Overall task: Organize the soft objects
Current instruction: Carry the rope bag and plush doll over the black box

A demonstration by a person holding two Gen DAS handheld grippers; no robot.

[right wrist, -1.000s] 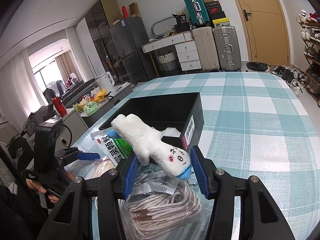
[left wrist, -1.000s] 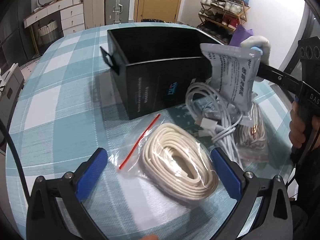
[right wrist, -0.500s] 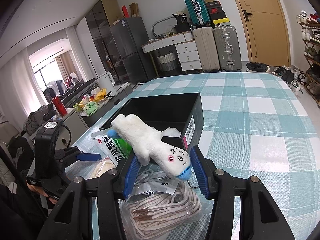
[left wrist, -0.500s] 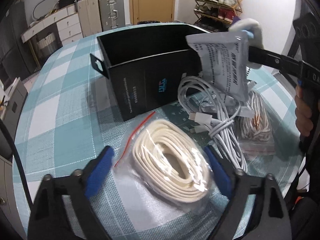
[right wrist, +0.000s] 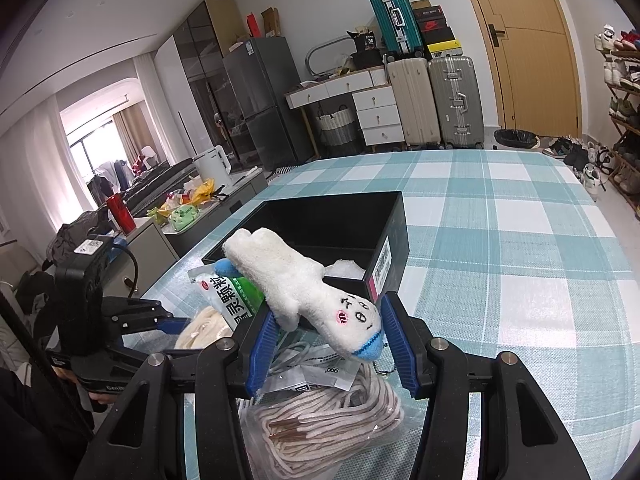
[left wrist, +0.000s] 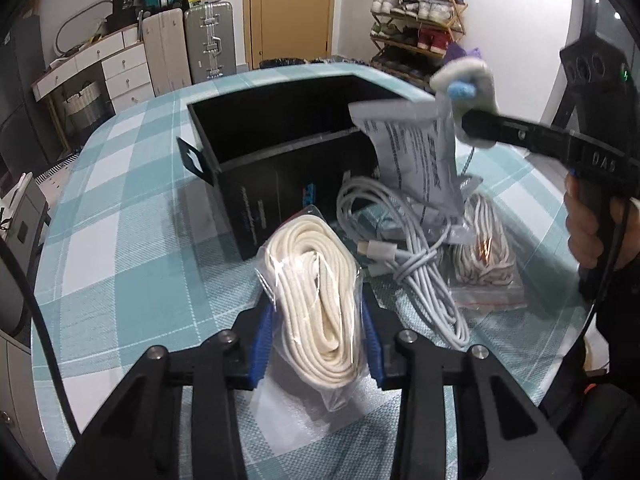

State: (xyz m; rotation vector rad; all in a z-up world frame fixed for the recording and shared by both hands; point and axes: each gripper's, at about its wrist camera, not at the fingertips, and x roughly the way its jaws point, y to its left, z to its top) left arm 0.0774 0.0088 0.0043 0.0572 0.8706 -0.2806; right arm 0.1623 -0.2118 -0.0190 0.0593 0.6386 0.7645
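Observation:
My left gripper point(left wrist: 318, 344) is shut on a clear bag of cream rope point(left wrist: 316, 292), squeezed upright between the blue pads, in front of the open black box point(left wrist: 280, 152). My right gripper point(right wrist: 326, 344) is shut on a white plush toy point(right wrist: 304, 288) with a blue tip, held beside the box's point(right wrist: 344, 224) near right corner. A foil sachet point(left wrist: 416, 156) hangs with the toy. The plush also shows in the left wrist view point(left wrist: 464, 80). A white cable bundle point(left wrist: 404, 256) and a bagged beige rope point(left wrist: 484, 252) lie on the table.
The checked teal tablecloth point(right wrist: 520, 264) covers the table. A green-and-white packet point(right wrist: 232, 300) sits under the plush. The bagged beige rope point(right wrist: 332, 420) lies under my right gripper. Suitcases, drawers and a shoe rack stand beyond the table.
My left gripper moved forward and closed on the bag of cream rope, bunching it upright. My right gripper holds the plush in the same place.

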